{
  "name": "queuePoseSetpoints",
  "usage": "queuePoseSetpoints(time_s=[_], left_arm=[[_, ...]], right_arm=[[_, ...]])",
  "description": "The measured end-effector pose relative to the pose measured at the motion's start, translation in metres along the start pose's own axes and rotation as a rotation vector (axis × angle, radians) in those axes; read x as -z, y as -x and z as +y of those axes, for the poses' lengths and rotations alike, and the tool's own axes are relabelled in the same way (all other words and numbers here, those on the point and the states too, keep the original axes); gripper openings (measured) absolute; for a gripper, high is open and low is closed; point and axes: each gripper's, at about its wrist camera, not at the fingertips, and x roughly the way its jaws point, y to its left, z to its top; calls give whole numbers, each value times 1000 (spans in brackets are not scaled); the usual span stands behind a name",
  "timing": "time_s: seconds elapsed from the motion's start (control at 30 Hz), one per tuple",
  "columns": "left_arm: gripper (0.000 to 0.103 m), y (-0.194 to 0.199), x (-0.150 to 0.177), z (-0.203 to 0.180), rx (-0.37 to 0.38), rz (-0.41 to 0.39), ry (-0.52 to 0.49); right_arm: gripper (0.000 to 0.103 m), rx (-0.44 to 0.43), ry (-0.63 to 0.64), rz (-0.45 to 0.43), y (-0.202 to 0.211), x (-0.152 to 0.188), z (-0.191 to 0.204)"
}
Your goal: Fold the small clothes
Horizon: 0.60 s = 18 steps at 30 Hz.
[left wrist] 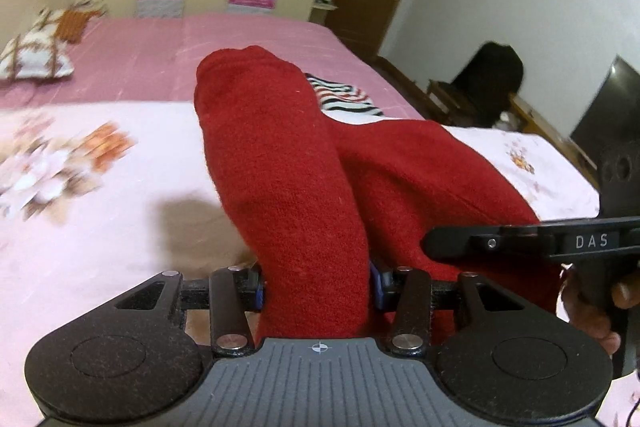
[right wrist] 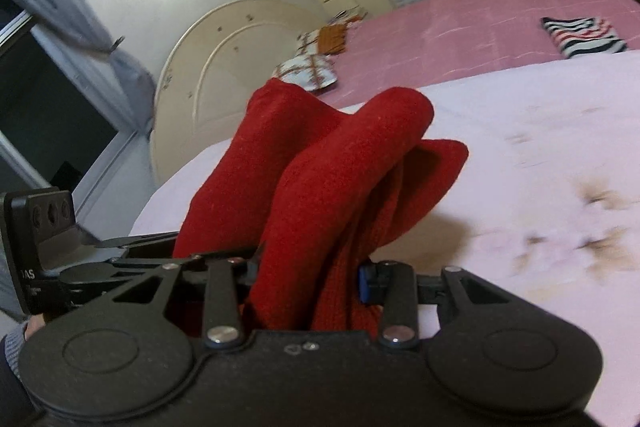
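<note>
Pinching the red garment (left wrist: 288, 163) between them, the left gripper (left wrist: 316, 285) and right gripper (right wrist: 308, 277) each clamp a bunched edge, carrying the cloth above the bed (left wrist: 120, 195). Its folds run straight ahead from both claws, which sit side by side, neither nearer. The right view shows a striped folded piece (right wrist: 584, 37) lying clear beyond; the left half-hides it, probably where this one goes.
</note>
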Motion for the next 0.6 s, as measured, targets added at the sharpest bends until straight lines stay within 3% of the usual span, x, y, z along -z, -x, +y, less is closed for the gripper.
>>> queuePoseSetpoints(time_s=[0.2,0.4,0.43,0.5,0.53,0.6], left_arm=[[45,10,31,61,-21,24,73],[46,1,60,112,-71,70,182],[51,-5,67,120,-72,81,201],[73,-7,85,139,-65,60,257],[81,-10,92,145,-67,36,281],[82,-12,100,143,-59,-9,272]], right_arm=[[38,-53,-8,49,-50,18,35],[38,-66,-51,112,-99,40,37],[38,-39,-51,127,-107,44,34],[44,26,-74,139,-118,51,20],[42,-14,-121,123,-117,54,6],[41,-51,-174,111,-115,55,-5]])
